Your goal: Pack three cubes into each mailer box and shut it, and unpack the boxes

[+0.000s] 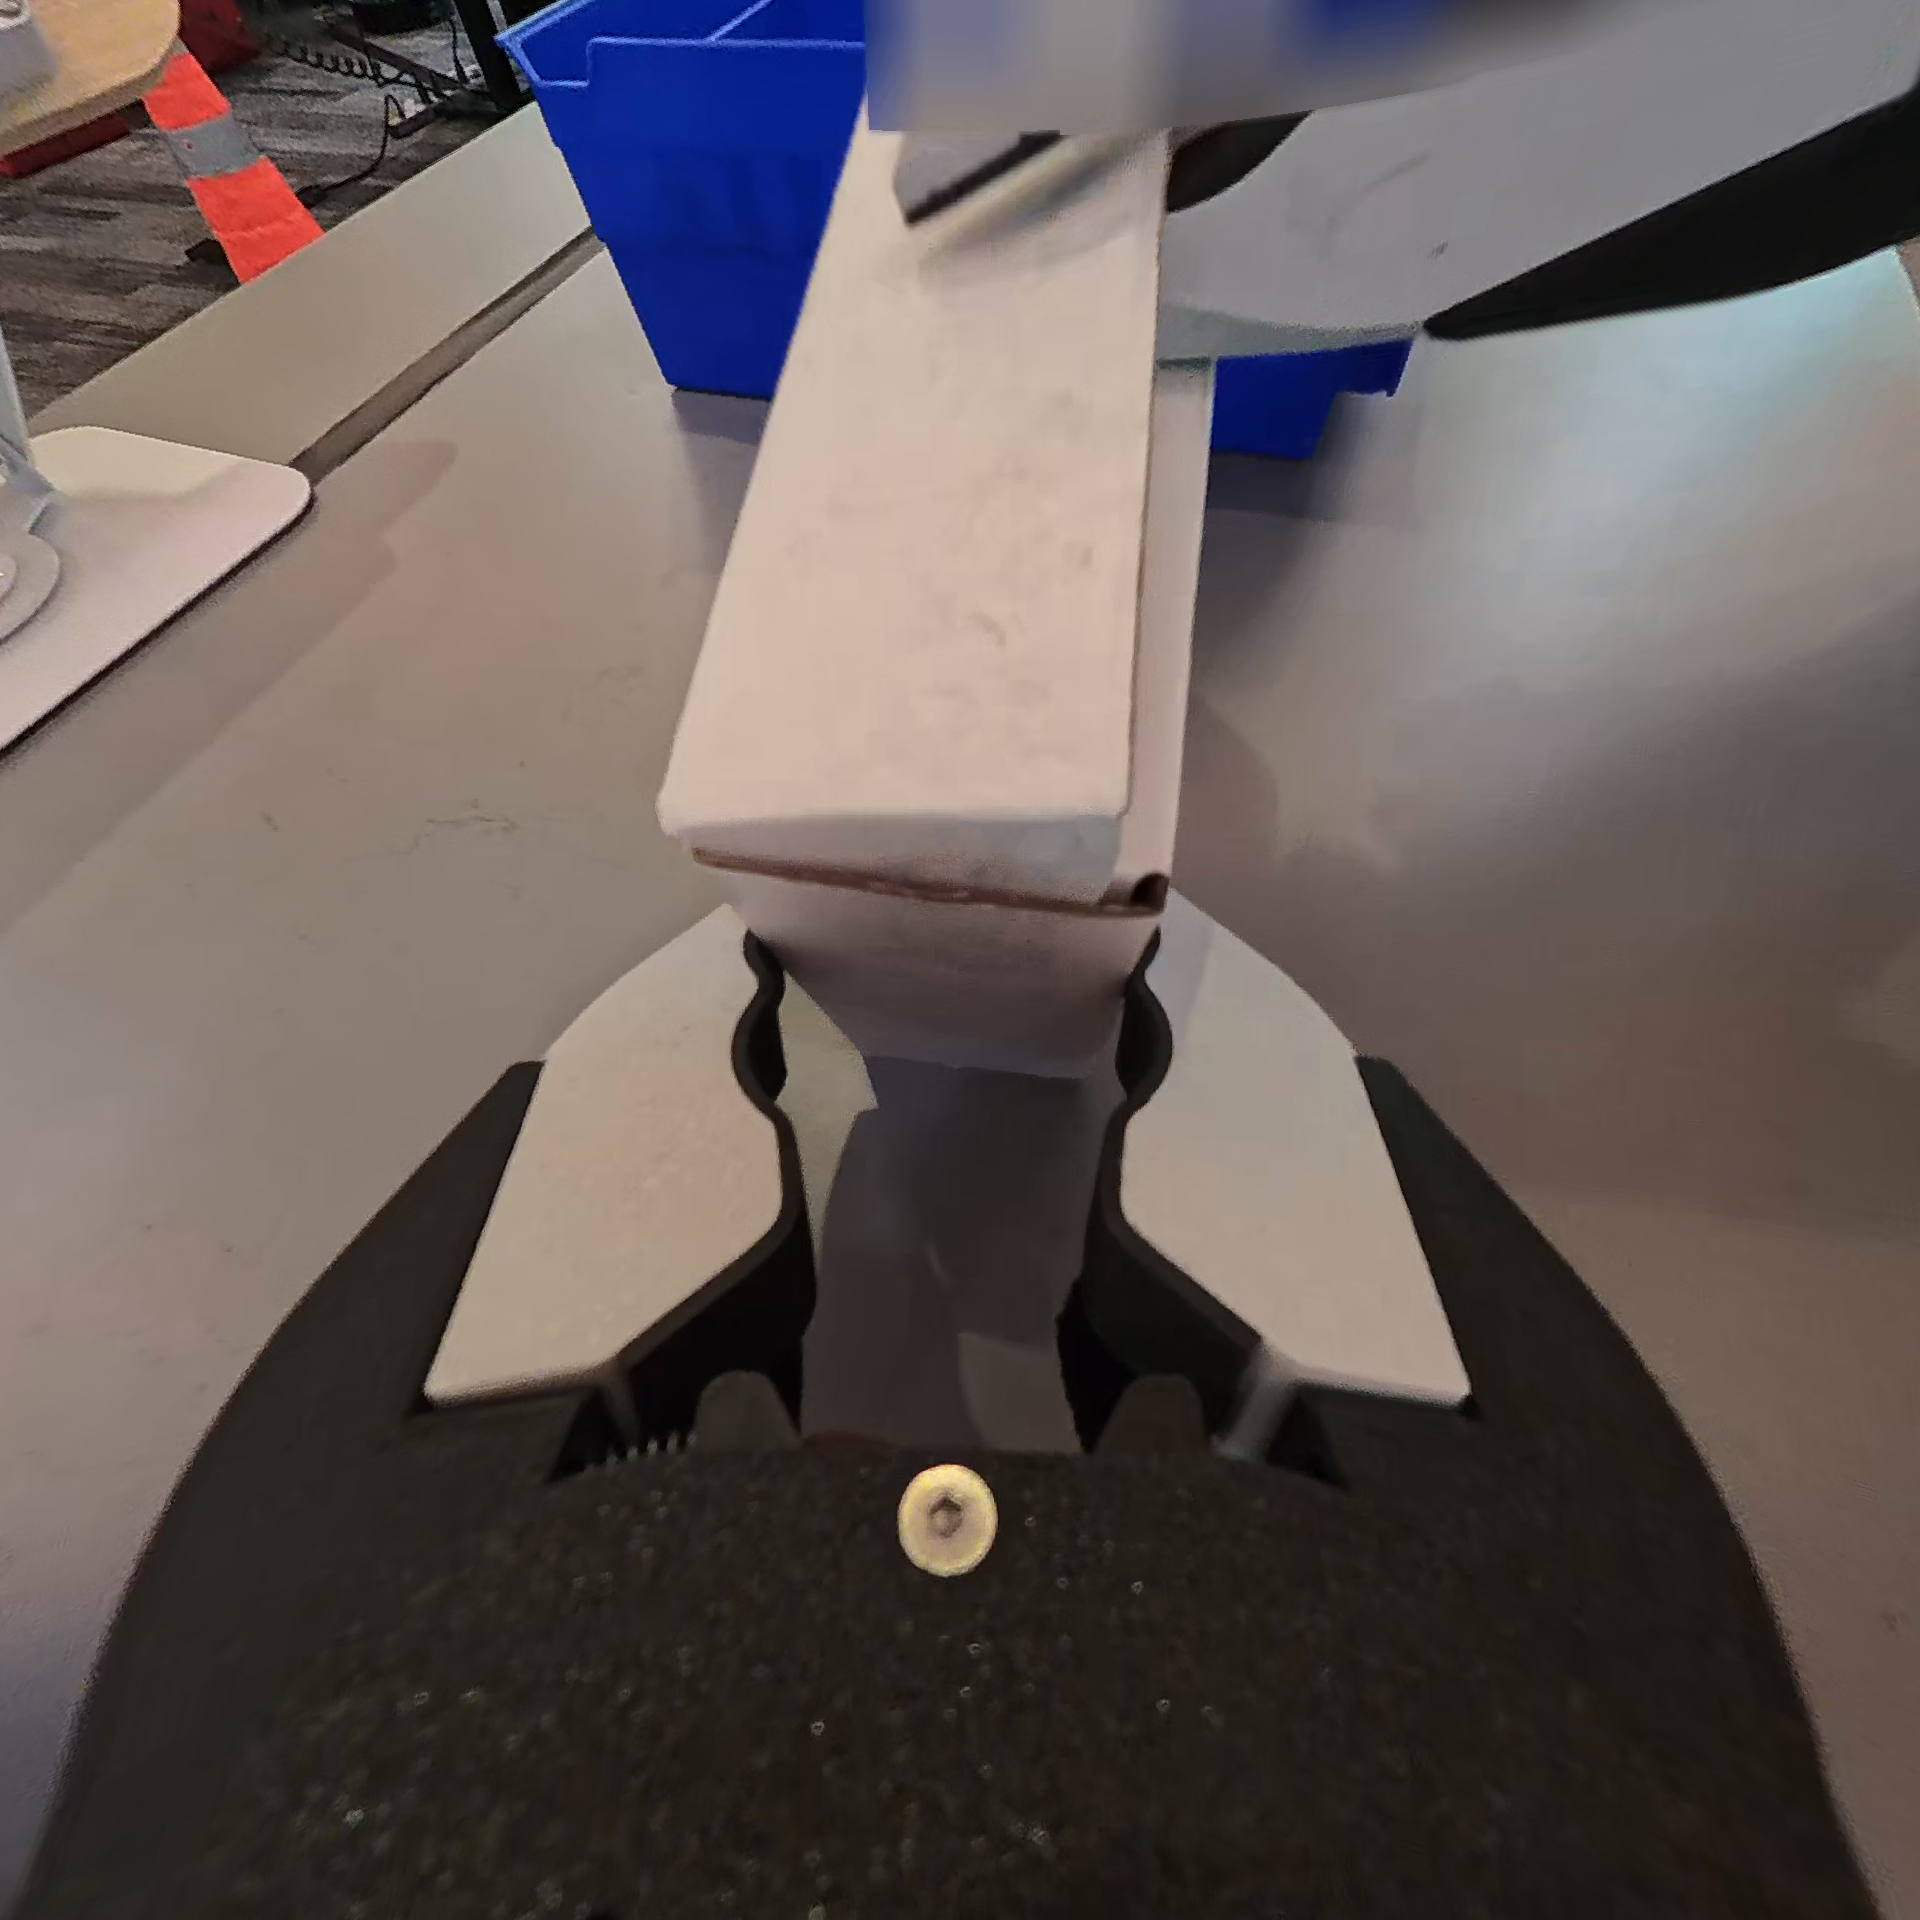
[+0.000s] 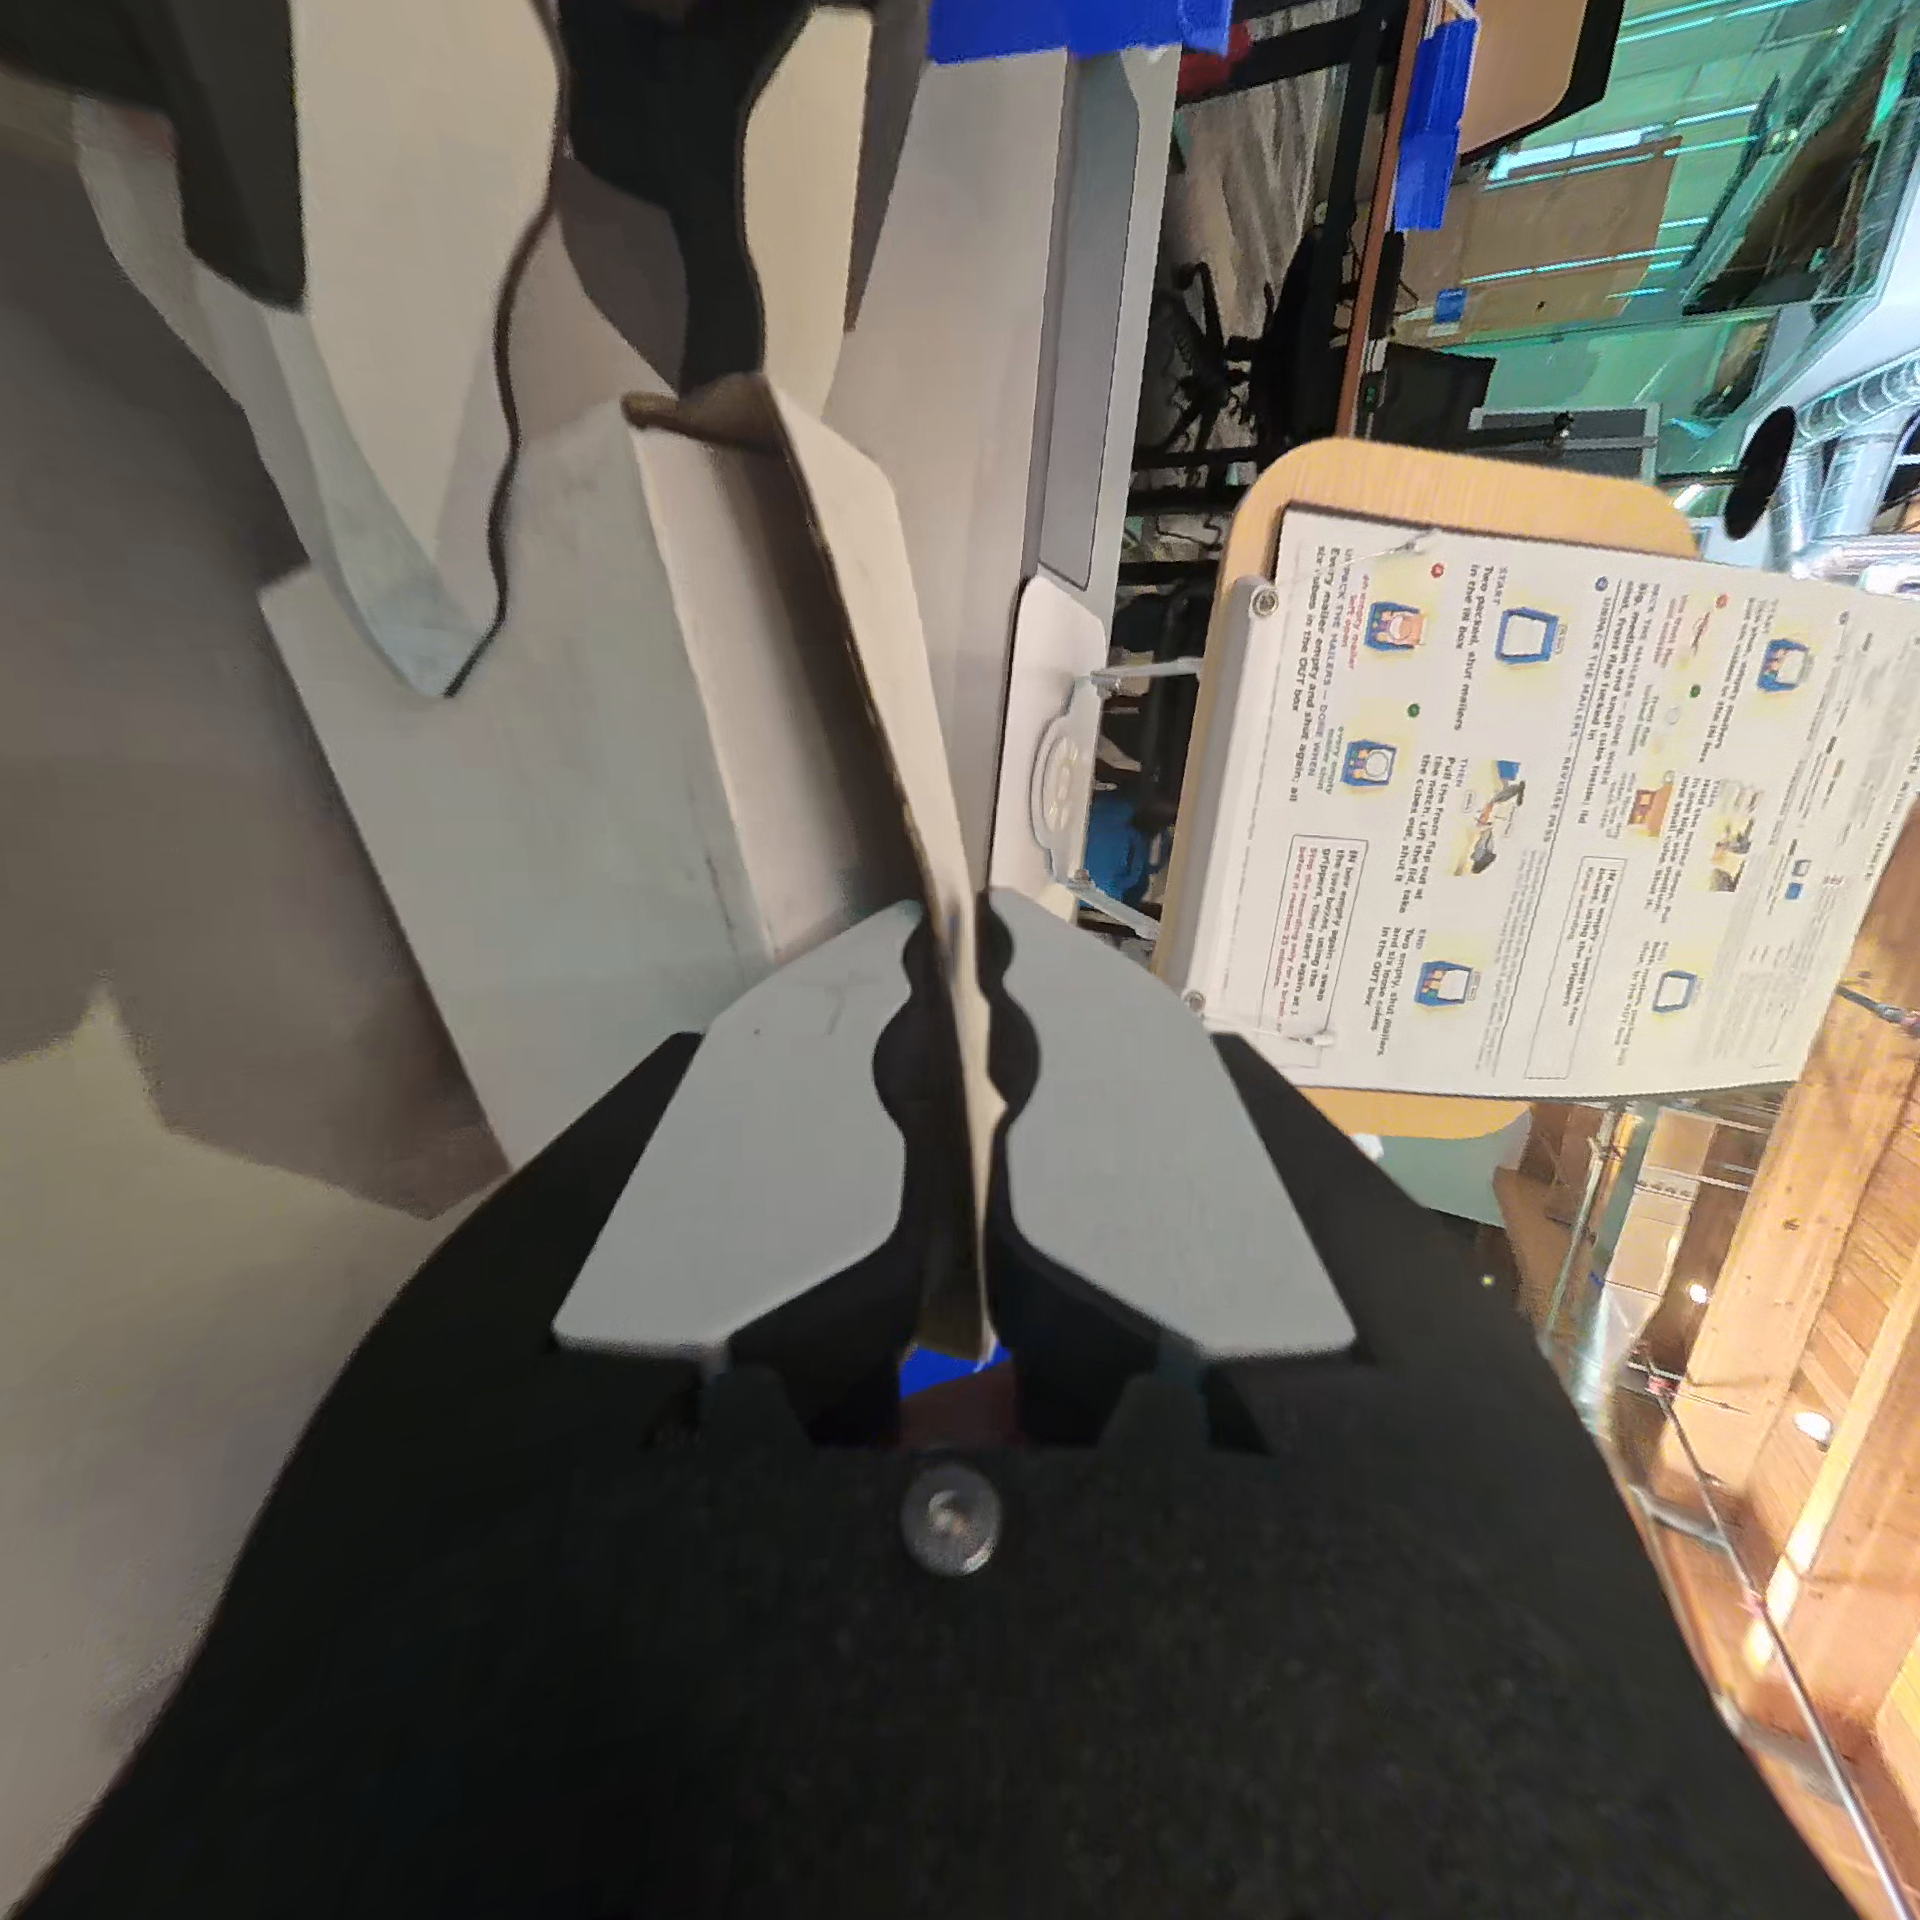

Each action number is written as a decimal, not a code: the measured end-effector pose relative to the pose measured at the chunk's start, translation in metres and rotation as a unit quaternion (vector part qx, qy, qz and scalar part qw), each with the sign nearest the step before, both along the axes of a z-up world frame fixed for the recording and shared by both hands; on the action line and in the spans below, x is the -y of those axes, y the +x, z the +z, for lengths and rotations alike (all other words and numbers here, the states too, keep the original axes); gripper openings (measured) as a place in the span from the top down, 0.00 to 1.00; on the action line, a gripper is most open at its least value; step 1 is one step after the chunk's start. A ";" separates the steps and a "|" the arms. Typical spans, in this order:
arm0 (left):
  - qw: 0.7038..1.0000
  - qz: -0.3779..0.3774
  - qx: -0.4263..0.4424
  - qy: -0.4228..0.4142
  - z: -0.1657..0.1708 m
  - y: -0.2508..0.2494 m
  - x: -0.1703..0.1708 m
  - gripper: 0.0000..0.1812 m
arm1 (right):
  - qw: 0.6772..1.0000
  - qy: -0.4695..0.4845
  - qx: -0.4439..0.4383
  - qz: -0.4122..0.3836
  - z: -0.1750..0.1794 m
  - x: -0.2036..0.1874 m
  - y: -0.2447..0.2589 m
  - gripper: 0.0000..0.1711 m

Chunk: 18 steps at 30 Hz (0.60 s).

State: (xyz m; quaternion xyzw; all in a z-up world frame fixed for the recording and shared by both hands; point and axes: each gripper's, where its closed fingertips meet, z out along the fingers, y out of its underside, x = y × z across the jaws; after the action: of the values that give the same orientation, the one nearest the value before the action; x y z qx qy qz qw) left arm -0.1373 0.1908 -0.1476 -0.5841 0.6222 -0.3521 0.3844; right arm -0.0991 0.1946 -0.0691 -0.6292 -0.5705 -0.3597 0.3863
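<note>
Mailer box: the white mailer box [image 1: 935, 623] fills the centre of the left wrist view, running from the middle of the frame toward the upper centre, held off the grey table [image 1: 312, 935]. Its lid sits nearly down; a thin brown seam shows along the near end.

Flap: in the right wrist view a thin cardboard flap [image 2: 883, 665], white on one face and brown on the other, curves from the upper centre down to the frame's middle, beside the box's white side.

Step in hand: most likely working the lid flap, opening or shutting; which one I cannot tell. No cubes are visible.

Doing it well: keep the box end steady, guide the flap along its own curve without creasing it, and pull gently so the card does not tear.

Left gripper: the left gripper [image 1: 951, 997] is part-open, closed onto the near end of the box, both fingertips touching its sides.

Right gripper: the right gripper [image 2: 961, 977] is nearly closed, pinching the flap between its fingertips.

Around: a blue bin [image 1: 717, 208] stands behind the box at upper centre; an orange cone [image 1: 223, 177] at upper left; an instruction sheet [image 2: 1558, 810] on a stand at right in the right wrist view.
</note>
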 end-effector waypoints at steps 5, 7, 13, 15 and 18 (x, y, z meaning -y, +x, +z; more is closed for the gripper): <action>1.000 0.010 -0.003 0.006 0.000 0.000 -0.003 0.66 | 1.000 0.003 0.011 0.001 -0.001 -0.003 0.000 0.98; 1.000 0.014 -0.001 0.011 0.001 0.000 -0.004 0.66 | 1.000 0.005 0.015 0.000 -0.002 -0.003 0.002 0.98; 0.995 0.092 0.032 0.010 0.012 0.003 -0.023 0.65 | 0.998 0.025 -0.011 -0.064 0.000 -0.019 0.019 0.99; 0.984 0.165 0.064 -0.015 0.024 -0.003 -0.041 0.71 | 0.993 0.059 -0.043 -0.097 0.006 -0.033 0.028 0.99; 0.968 0.211 0.112 -0.081 0.038 -0.010 -0.051 0.67 | 0.987 0.086 -0.072 -0.113 0.005 -0.044 0.030 0.99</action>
State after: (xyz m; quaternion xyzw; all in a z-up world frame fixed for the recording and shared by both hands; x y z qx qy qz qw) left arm -0.1475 0.2415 -0.1094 -0.6879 0.4072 -0.3756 0.4690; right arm -0.0690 0.2387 -0.0637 -0.6783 -0.4333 -0.4023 0.4362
